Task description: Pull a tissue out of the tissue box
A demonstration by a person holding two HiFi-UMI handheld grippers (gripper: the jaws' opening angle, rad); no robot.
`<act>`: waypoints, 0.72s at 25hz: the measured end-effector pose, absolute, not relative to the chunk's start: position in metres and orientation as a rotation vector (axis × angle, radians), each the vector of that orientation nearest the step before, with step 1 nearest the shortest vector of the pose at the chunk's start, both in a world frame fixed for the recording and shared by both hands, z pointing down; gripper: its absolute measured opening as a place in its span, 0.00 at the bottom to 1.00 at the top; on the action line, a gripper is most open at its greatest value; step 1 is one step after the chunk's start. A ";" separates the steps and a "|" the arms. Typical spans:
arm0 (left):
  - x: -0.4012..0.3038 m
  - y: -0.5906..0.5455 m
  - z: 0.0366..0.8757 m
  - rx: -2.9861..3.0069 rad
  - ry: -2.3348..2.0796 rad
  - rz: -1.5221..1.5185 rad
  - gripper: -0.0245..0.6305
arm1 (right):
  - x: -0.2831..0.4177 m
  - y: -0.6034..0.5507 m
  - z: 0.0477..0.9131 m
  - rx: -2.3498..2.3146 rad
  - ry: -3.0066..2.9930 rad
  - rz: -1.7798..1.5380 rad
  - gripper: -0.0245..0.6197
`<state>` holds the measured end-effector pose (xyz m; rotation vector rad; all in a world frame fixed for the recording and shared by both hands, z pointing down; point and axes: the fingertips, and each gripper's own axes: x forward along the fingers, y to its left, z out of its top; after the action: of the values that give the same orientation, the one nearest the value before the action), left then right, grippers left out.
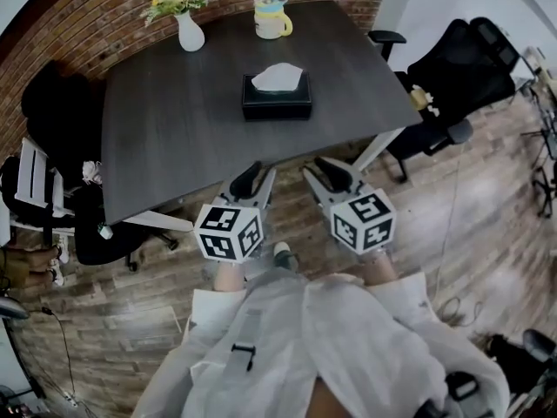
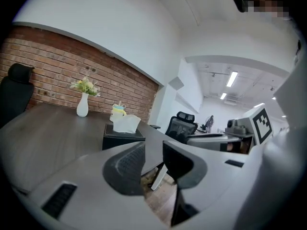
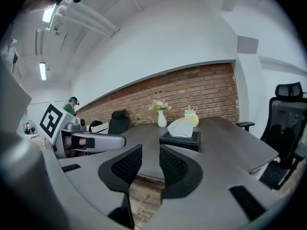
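Observation:
A black tissue box (image 1: pixel 277 104) sits mid-table on the dark table (image 1: pixel 157 146), with a white tissue (image 1: pixel 278 77) standing up from its slot. Both grippers hover off the table's near edge, over the floor, and point at the box. My left gripper (image 1: pixel 258 178) is open with nothing between its jaws, and so is my right gripper (image 1: pixel 320 173). The left gripper view has the box (image 2: pixel 122 138) and tissue (image 2: pixel 125 123) ahead of the left gripper (image 2: pixel 152 148). Ahead of the right gripper (image 3: pixel 150 152) are the box (image 3: pixel 181 141) and tissue (image 3: pixel 181 127).
At the table's far edge stand a white vase with flowers (image 1: pixel 189 31) and a yellow cup (image 1: pixel 271 20). Black office chairs stand to the right (image 1: pixel 461 64) and left (image 1: pixel 52 103) of the table. A brick wall runs behind, with wooden floor underfoot.

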<state>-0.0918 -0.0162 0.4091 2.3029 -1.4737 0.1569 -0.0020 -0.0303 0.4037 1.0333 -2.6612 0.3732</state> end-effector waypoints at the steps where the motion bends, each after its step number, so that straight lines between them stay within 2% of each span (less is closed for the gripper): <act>1: -0.096 -0.027 0.409 2.316 -1.463 0.159 0.20 | -0.007 -0.038 0.405 1.046 -2.653 0.375 0.21; 18: -0.128 -0.097 0.438 2.312 -1.354 0.221 0.20 | -0.037 -0.106 0.430 1.110 -2.539 0.436 0.21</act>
<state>-0.1282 -0.0966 0.4377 2.3120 -1.3545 0.2207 -0.0369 -0.1057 0.4301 1.1096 -2.5394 0.4356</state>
